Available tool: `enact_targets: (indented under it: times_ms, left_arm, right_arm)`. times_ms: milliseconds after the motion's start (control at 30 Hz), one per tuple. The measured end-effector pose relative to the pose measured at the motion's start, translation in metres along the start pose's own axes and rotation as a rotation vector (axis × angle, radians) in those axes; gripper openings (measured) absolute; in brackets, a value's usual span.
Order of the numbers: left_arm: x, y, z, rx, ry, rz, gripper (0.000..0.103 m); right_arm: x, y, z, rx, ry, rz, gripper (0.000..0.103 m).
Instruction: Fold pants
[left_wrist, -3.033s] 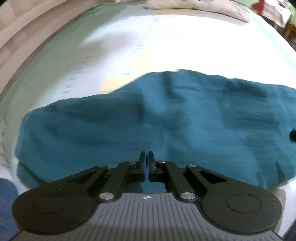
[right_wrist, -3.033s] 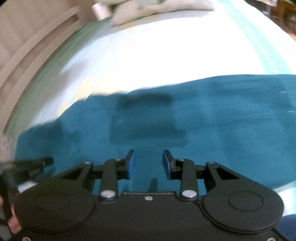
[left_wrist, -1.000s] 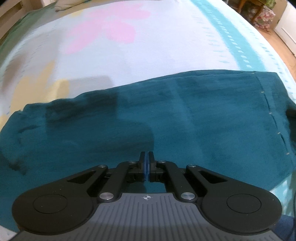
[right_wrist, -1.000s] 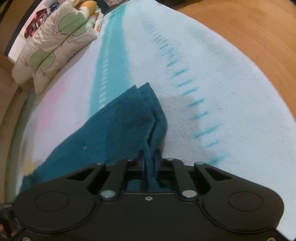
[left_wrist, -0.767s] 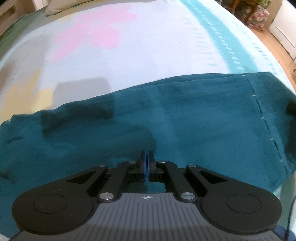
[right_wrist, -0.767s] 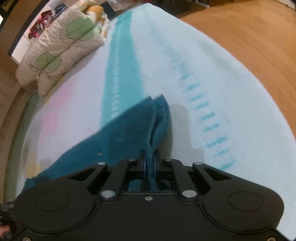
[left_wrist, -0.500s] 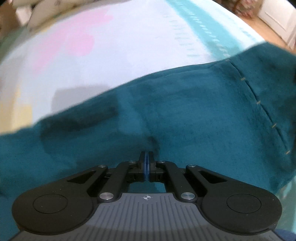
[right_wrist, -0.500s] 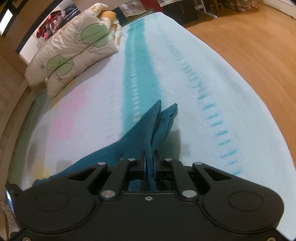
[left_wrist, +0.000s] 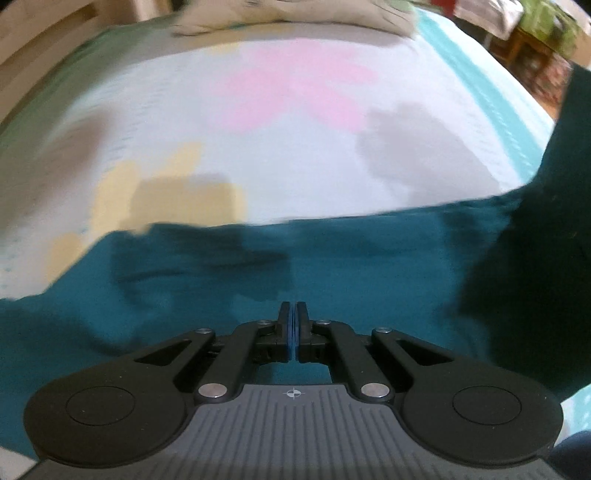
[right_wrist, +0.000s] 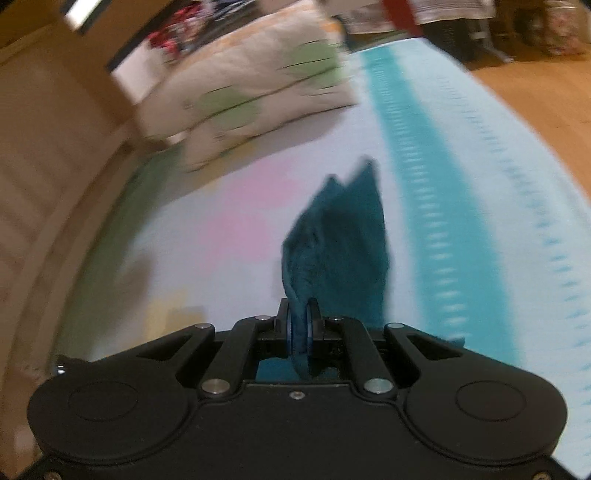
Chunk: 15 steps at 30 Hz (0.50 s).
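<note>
I've got the teal pants (left_wrist: 369, 266) spread across the bed (left_wrist: 295, 155) right in front of my left gripper (left_wrist: 294, 328), whose jaws are pressed together with the cloth just ahead and beneath them; whether they pinch fabric I cannot tell. On the right edge of that view a dark fold of the pants rises up. My right gripper (right_wrist: 302, 332) has its jaws clamped on a bunched edge of the pants (right_wrist: 340, 240), which stands up off the bedsheet (right_wrist: 480, 221) ahead. Pillows (right_wrist: 251, 92) sit blurred at the far end.
</note>
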<state>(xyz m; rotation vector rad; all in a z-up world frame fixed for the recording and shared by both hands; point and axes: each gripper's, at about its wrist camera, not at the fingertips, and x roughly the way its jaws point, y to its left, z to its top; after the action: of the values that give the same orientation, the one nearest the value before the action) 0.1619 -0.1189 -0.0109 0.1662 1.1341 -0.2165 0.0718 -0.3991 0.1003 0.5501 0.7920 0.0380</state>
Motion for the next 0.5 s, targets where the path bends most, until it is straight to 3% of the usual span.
enact_targets:
  times_ms: [267,400,500]
  left_arm:
    - [-0.016,0.083,-0.029,-0.098,-0.017,0.080,0.002]
    - [-0.019,0.114,-0.043,-0.156,-0.004,0.114,0.002]
    - [-0.020,0.129,-0.048,-0.196,0.009,0.122,0.002]
  right_arm:
    - [0.100,0.092,-0.046,-0.005,0.142,0.191,0.014]
    - [0.158,0.125,-0.086,-0.042,0.202,0.179,0.014]
    - [0.192,0.137,-0.114,-0.100,0.252,0.140,0.022]
